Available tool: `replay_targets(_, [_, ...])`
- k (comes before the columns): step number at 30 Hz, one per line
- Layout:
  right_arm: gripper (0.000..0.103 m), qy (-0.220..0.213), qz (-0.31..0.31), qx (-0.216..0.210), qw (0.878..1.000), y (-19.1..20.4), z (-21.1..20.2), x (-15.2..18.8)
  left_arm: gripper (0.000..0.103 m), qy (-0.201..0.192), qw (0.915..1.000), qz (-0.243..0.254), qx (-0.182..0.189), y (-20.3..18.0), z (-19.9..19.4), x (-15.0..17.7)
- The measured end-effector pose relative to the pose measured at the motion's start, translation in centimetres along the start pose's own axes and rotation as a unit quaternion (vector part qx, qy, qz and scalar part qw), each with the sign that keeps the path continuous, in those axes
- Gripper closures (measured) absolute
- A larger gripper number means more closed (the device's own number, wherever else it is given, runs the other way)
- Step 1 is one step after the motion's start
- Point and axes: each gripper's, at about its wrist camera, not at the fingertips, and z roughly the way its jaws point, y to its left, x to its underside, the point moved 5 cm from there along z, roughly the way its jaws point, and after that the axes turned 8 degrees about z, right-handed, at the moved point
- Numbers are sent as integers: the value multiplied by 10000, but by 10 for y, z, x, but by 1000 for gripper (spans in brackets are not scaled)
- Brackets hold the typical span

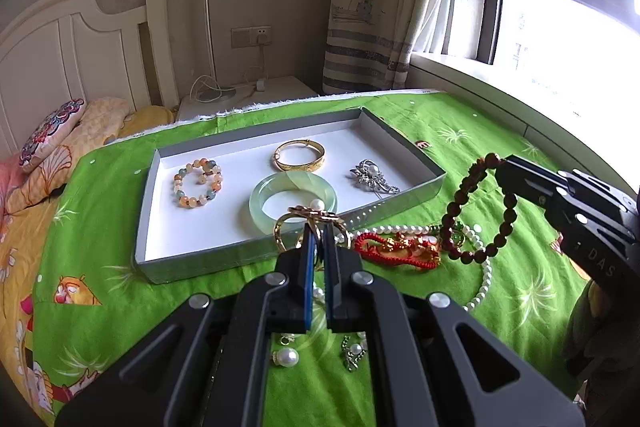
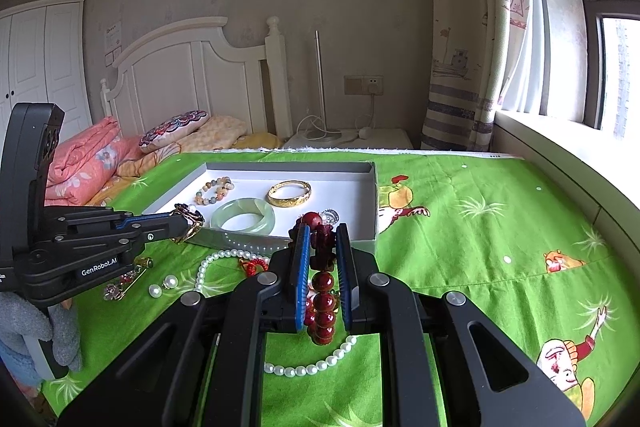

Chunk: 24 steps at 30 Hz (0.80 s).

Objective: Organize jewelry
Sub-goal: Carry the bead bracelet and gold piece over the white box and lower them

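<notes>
My left gripper [image 1: 317, 227] is shut on a gold ornament [image 1: 289, 227] with a pearl, held just above the near rim of the grey tray [image 1: 158, 167]. In the right wrist view the same left gripper [image 2: 185, 223] holds the gold ornament [image 2: 191, 217] at that rim. My right gripper [image 2: 322, 231] is shut on a dark red bead bracelet [image 2: 323, 283], which hangs between its blue pads. From the left wrist view this right gripper [image 1: 500, 163] is up at the right, with the bead bracelet [image 1: 450, 211] dangling.
The tray holds a multicolour bead bracelet [image 1: 198, 183], a gold bangle [image 1: 299, 155], a jade bangle [image 1: 294, 201] and a silver brooch [image 1: 372, 177]. On the green cloth lie a pearl necklace [image 1: 480, 287], a red cord bracelet [image 1: 396, 251] and pearl earrings [image 1: 287, 357].
</notes>
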Motion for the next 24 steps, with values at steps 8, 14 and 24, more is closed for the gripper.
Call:
replay_targets(8, [89,-103,-161,-74,9998,13,0,-25,99,111,9996,114,-250,18,2,-9])
replay_targets(14, [89,33,-391,-119,9992,26,19,-37,99,196,9989,107,-402,36,12,-21])
replay_targets(24, [89,298,-533,-128,9981,40,60,-53,99,434,9972,-73,-598,65,44,-38])
